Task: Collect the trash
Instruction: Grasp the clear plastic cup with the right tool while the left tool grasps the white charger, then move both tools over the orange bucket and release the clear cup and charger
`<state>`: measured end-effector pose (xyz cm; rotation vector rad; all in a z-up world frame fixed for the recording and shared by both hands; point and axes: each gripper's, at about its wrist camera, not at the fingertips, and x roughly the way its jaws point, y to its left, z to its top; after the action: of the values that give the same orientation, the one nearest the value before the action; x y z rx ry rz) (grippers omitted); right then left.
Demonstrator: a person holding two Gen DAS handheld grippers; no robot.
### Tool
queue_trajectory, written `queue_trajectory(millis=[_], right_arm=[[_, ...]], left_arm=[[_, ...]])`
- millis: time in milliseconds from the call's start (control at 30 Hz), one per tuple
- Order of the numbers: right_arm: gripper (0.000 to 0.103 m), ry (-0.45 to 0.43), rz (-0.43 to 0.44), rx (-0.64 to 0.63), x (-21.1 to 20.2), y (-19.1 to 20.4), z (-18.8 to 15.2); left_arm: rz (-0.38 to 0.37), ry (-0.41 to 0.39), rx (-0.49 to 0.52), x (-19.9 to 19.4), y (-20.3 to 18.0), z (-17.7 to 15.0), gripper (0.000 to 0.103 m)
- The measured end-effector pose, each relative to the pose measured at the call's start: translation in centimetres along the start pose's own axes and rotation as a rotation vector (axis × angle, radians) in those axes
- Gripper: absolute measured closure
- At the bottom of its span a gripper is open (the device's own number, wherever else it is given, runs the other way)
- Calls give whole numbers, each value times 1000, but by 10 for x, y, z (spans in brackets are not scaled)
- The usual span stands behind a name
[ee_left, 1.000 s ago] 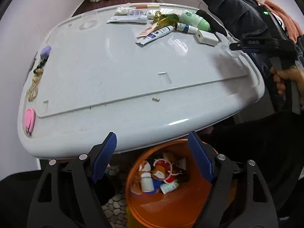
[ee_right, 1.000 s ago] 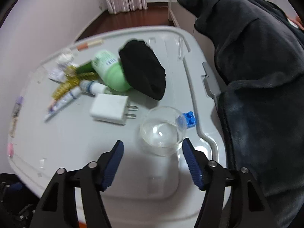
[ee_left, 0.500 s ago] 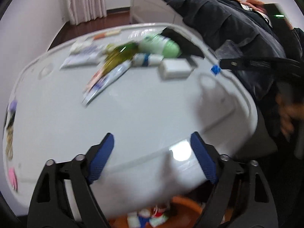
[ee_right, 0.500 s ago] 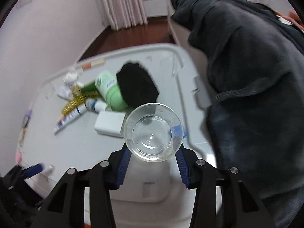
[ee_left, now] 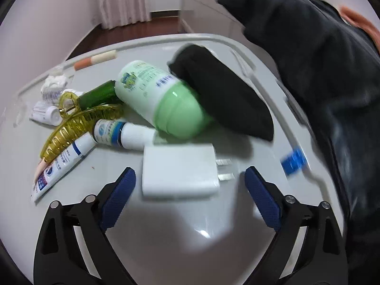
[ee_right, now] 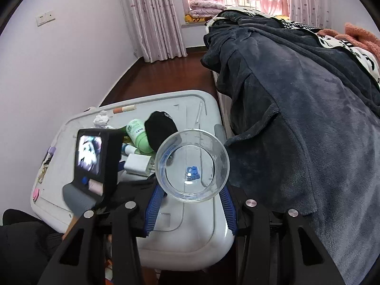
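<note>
Dark blue blanket (ee_right: 296, 123) hangs off the bed on the right, draped right against the right edge of the grey storage-bin lid (ee_left: 166, 225). No room that side. Left edge of the lid sits close to the wall. Near half of the lid is bare; the clutter is packed into the far half.

Clutter: black pouch (ee_left: 223, 95), green-capped lotion bottle (ee_left: 161, 99) leaning on it, white charger (ee_left: 178, 171) nearest, yellow hair claw (ee_left: 76, 128), toothpaste tube (ee_left: 59, 166), crumpled tissue (ee_left: 53, 82) far left, small blue block (ee_left: 293, 161) by the right rim.

Left gripper (ee_left: 190, 194) has its jaws spread wide with nothing in them, charger just ahead between the tips; they've just been narrowing a bit. A second ago it was over the orange bin off the near edge; now it's in over the lid.

Right gripper (ee_right: 191, 201) is clamped on the clear plastic cup (ee_right: 192, 163), mouth facing the camera, lifted off the lid. A second ago the cup stood on the lid beside the blue block.

Right view only: window, curtains, floor, left gripper's screen. Left view only: labels, charger prongs.
</note>
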<state>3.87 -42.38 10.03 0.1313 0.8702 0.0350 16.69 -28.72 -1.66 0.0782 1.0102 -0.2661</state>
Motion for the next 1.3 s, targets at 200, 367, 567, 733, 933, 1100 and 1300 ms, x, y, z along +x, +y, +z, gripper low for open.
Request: queue_trajectory(millis=[200, 367, 567, 733, 933, 1100, 1300], right_arm=[[57, 0, 19, 3, 4, 8, -4], [57, 18, 73, 1, 1, 30, -9], [57, 21, 175, -64, -21, 91, -24], [57, 61, 275, -158, -43, 157, -69], [57, 203, 331, -213, -43, 204, -138], [57, 331, 318, -237, -29, 218, -187], [57, 408, 307, -242, -19, 222, -211]], left_arm=[[-51, -20, 15, -8, 10, 0, 36], [-47, -24, 71, -54, 30, -33, 35], [-29, 14, 90, -143, 85, -92, 35], [-10, 77, 127, -202, 126, -156, 35], [-6, 168, 89, -224, 164, -233, 35], [-69, 268, 36, -212, 174, -266, 35], [-74, 274, 95, -209, 161, -264, 35]])
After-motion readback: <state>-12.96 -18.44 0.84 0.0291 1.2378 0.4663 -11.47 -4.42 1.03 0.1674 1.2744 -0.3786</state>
